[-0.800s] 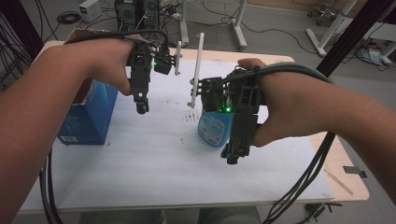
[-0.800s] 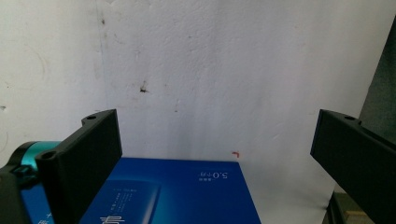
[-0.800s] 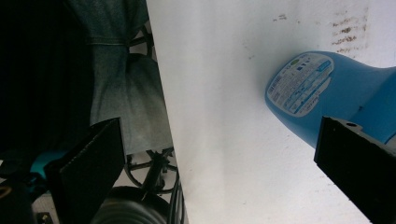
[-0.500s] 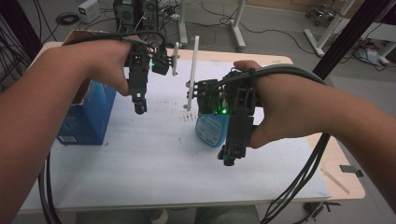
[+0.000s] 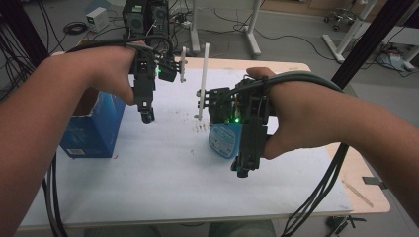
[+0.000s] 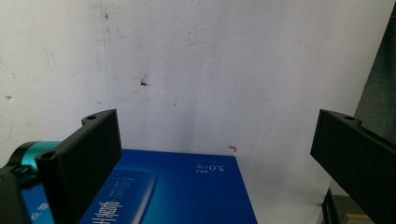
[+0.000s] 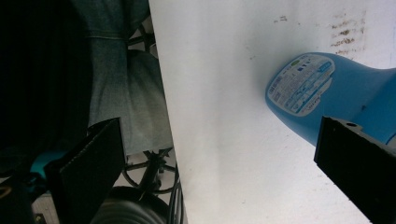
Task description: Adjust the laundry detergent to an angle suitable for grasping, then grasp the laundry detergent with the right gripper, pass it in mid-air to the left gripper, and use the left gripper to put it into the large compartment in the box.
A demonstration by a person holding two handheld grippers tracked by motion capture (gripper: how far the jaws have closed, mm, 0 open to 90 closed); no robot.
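Above the white-covered bench (image 5: 163,187), both handheld grippers were held clear of every object. The left gripper (image 6: 215,154) was seen with its fingers (image 6: 88,158) spread wide and nothing between them; a blue rectangular cardboard box (image 5: 94,129) stood just below it, near the left edge of the bench. The right gripper (image 7: 224,158) likewise was shown released and empty, with a light-blue plastic bottle bearing a printed label (image 7: 322,93) lying on its side just beside it. No grasp was yet made on either item; judged from this, the work was at its start, with approach, closing and moving all left to be done.
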